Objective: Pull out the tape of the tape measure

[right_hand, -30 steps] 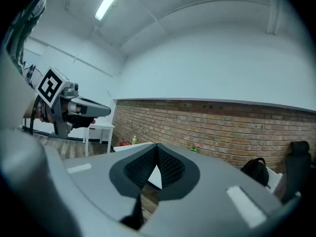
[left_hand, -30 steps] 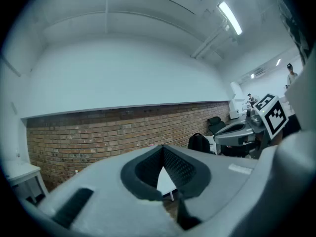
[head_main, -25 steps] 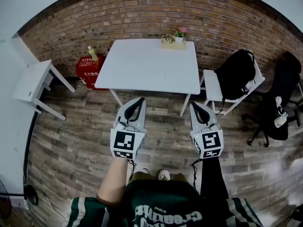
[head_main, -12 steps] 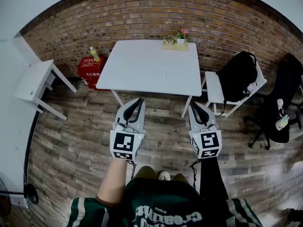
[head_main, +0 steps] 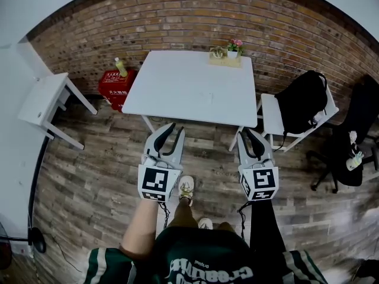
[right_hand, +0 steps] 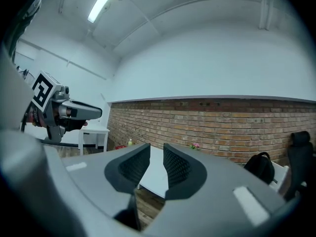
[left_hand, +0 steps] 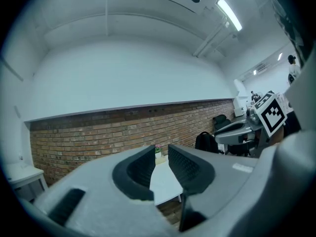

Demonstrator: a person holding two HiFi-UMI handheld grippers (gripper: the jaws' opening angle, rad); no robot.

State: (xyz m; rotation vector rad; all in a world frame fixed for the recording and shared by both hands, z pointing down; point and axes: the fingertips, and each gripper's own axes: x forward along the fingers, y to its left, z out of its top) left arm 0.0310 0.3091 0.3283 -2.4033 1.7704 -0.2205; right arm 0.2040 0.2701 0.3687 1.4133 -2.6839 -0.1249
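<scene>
Tape measure: it cannot be picked out in any view.

Nearest, at the bottom edge of the head view, is the person's dark green shirt. Its white lettering is upside down and partly cut off, so it is hard to read. One bare forearm reaches out on the left. Two shoes show on the wood-plank floor, one stepped ahead of the other.

Two grippers are held level, side by side and apart, each with one black-and-white marker cube. The left gripper has its jaws spread, having just been opening, with nothing between them. The right gripper has its jaws a little apart, also just opening, and is likewise empty.

Just beyond them stands one white square table. At its far edge is a small tray with one pink-flowered pot.

To the left are one white side table and one red crate with white characters too small to read. One yellow bottle stands on the crate.

To the right, one white chair carries a black backpack, and one black office chair is cut off at the frame edge.

A brick wall closes the back.
</scene>
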